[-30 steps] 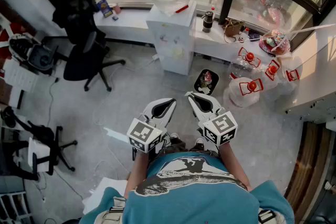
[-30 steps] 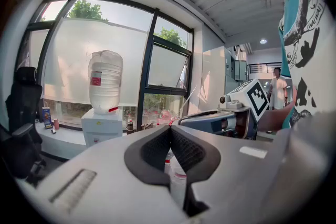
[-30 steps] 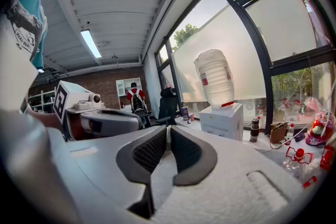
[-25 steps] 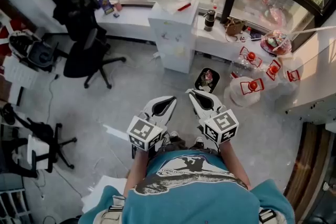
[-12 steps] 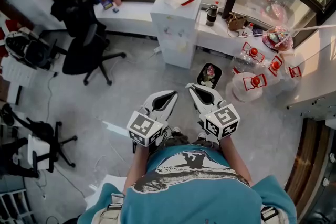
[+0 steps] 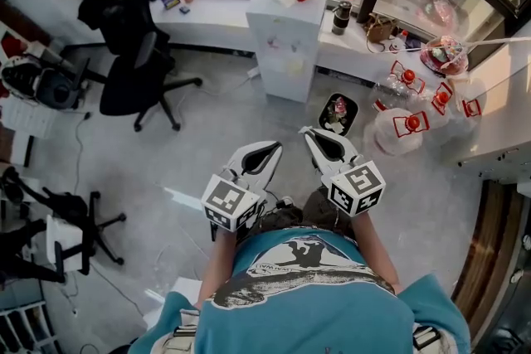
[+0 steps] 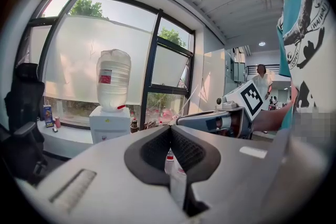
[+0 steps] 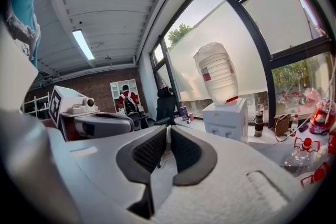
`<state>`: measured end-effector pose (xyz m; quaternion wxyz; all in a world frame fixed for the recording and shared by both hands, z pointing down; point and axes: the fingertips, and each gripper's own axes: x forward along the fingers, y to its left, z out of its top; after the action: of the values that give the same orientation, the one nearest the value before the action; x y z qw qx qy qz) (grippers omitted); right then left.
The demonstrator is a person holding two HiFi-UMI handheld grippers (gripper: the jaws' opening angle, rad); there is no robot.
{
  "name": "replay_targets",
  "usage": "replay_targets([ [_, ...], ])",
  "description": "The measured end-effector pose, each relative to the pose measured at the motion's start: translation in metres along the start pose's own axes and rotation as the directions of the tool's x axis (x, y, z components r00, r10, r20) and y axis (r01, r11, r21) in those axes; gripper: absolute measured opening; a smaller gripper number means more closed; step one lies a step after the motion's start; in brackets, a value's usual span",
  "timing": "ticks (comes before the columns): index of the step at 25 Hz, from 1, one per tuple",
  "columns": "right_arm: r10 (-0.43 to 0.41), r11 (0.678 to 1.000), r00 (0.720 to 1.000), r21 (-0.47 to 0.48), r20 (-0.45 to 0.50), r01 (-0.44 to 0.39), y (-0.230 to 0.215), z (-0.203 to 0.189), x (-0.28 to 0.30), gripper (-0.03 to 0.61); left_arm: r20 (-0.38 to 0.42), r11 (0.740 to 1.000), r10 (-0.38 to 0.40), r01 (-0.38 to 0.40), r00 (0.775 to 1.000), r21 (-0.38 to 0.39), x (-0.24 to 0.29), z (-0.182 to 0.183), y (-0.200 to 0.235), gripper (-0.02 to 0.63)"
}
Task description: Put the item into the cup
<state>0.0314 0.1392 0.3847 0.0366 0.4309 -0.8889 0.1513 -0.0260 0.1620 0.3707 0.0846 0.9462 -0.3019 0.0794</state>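
No item for the task and no clear cup shows; a dark flask (image 6: 342,16) stands on the window ledge beside the water dispenser (image 6: 290,41). The person holds both grippers in front of the waist, above the floor. My left gripper (image 6: 275,147) is shut with nothing between its jaws, and its gripper view shows the tips (image 7: 169,127) pressed together. My right gripper (image 6: 306,131) is likewise shut and empty, its tips (image 8: 168,127) closed. The two point forward side by side, toward the dispenser.
A black bin (image 6: 338,113) with rubbish sits on the floor ahead. Several water jugs with red handles (image 6: 398,128) lie at the right. A black office chair (image 6: 133,70) stands at the left. A white ledge (image 6: 211,12) runs under the windows.
The person has stepped a little forward and right toward the dispenser. Both grippers stay shut and side by side.
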Motion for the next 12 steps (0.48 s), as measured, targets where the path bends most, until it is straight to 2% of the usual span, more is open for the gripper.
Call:
replay_targets([
  [12,0.031,1.000,0.997,-0.001,-0.077,-0.031,0.005,-0.012,0.021,0.018,0.003,0.997,0.038,-0.037,0.999,-0.064,-0.010,-0.018,0.018,0.015],
])
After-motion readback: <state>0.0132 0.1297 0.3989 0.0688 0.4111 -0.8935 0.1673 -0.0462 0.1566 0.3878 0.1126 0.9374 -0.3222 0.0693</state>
